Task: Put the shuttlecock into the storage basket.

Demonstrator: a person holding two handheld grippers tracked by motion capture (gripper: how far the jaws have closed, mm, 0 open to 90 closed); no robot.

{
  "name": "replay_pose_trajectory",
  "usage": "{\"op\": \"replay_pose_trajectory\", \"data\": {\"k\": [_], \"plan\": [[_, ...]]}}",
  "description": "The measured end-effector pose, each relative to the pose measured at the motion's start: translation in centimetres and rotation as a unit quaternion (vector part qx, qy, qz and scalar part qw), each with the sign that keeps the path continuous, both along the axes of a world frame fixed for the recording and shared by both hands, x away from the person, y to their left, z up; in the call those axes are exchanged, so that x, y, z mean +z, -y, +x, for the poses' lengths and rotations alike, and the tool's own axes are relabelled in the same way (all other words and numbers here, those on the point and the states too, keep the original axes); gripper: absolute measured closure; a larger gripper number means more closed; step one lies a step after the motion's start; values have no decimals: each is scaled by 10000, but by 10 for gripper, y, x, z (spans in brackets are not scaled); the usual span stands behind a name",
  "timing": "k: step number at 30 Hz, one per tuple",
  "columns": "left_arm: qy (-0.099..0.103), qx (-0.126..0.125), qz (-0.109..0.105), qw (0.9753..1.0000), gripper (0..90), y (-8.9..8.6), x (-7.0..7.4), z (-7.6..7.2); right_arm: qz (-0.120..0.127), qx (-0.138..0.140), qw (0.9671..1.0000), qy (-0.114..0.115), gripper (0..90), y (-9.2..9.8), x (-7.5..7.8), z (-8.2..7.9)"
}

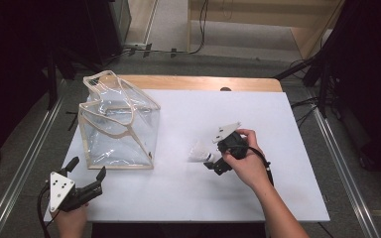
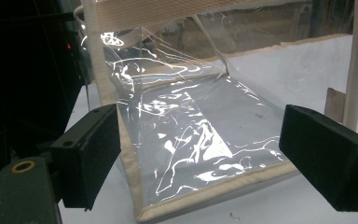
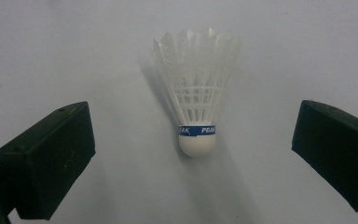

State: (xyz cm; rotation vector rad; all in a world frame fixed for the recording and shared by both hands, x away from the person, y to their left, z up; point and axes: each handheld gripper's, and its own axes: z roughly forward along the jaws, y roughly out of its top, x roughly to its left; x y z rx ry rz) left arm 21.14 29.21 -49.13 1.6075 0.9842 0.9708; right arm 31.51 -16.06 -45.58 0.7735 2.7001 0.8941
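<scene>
shuttlecock (image 3: 196, 100): white feathered, blue band above a rounded white cork; lay on the white table sheet (image 1: 188, 193) right of centre, cork end turned toward your right gripper (image 1: 210, 162). in the right gripper view it sat between the two black jaws, touching neither.

right gripper: held in your right hand (image 1: 248, 161), jaws spread wide to either side of the shuttlecock, nothing pinched.

clear bag (image 1: 118, 124): transparent plastic, cream fabric trim and straps; stood on the sheet's left part, well apart from the shuttlecock. in the left gripper view its lower trimmed edge lay just ahead of the jaws.

left gripper (image 1: 87, 173): held in your left hand (image 1: 69, 220) at the sheet's near left corner, jaws spread, empty, pointing toward the bag and not touching it.
</scene>
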Motion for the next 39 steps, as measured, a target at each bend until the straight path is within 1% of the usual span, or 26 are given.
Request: {"op": "replay_pose_trajectory", "data": {"k": [8,9,10,12,17,19,20,25,27,29,32,36,37,39], "plan": [[-9,3,-5,10000,133,0,0,0,-184,5,9998,-121,0,-4,-5,2],[-9,3,-5,10000,133,0,0,0,-192,-14,9997,-137,7,-4,-6,3],[-12,0,-2,10000,133,0,0,0,-195,-25,9997,-143,38,-4,-6,3],[-20,-2,1,10000,133,0,0,0,-210,-54,9996,-183,42,-4,-7,4],[-20,-4,-7,10000,133,0,0,0,-284,5,9993,-254,45,-7,-10,5],[-18,-7,-4,10000,133,0,0,0,-323,35,9991,-285,86,-9,-12,5],[-19,-8,-4,10000,133,0,0,0,-343,38,9990,-285,130,-9,-12,5],[-20,-1,-11,10000,133,0,0,0,-405,-67,9987,-306,135,-11,-15,7],[-19,-4,-6,10000,133,0,0,0,-448,-132,9980,-423,137,-12,-18,8],[-17,-6,-9,10000,133,0,0,0,-470,-136,9978,-442,137,-13,-19,9],[-21,-6,3,10000,132,0,0,0,-477,-67,9974,-542,136,-15,-23,9],[-20,-5,-2,10000,133,0,0,0,-490,-60,9971,-584,136,-17,-25,10],[-20,-5,-3,10000,133,0,0,0,-462,-44,9973,-578,136,-17,-25,10],[-21,-8,0,10000,133,0,0,0,-441,-71,9970,-639,141,-17,-26,10]]}}
